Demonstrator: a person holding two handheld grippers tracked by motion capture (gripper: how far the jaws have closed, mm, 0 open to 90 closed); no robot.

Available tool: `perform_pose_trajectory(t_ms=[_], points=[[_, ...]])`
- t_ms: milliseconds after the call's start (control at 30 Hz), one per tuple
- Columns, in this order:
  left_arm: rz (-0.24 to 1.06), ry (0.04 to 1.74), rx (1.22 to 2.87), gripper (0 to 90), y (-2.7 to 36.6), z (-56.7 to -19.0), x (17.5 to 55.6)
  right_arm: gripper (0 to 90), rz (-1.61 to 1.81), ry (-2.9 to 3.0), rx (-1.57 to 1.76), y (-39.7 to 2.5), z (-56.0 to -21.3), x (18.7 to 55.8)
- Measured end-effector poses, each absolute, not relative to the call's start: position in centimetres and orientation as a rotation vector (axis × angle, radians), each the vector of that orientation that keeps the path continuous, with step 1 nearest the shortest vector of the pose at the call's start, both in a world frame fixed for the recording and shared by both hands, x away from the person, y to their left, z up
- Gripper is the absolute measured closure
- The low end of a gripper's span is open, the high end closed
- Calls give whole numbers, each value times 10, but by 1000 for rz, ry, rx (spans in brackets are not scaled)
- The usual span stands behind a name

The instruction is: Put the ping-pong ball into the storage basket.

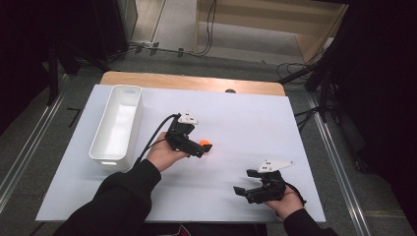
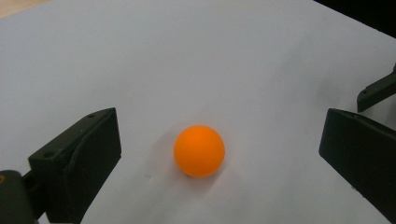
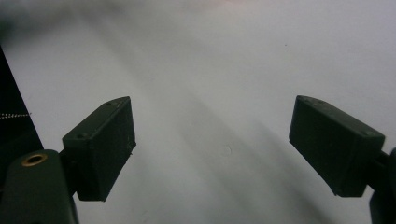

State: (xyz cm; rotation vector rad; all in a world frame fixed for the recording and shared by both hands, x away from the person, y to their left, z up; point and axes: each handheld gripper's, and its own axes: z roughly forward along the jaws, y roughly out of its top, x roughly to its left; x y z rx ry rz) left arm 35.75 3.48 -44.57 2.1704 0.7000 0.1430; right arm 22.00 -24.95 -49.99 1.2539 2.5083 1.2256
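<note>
Nearest the person, the right claw (image 1: 244,182) rests wide open on the white surface (image 1: 236,123), gripping nothing. Farther, the left claw (image 1: 203,149) is open around the orange ball (image 2: 199,150), not touching it. Beyond the ball, a white bin (image 1: 117,127) stands.

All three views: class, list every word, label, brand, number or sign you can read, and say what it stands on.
None can be read. The round orange ball, the long white plastic tub, the white table sheet and the black tongs, left and right, bear no visible print.
</note>
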Motion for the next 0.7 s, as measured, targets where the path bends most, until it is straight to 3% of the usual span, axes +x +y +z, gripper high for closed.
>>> perform_pose_trajectory(t_ms=[700], points=[[161, 660, 2166, 0, 13, -451, 368, 132, 1219, 2519, 1253, -249, -500, 221]])
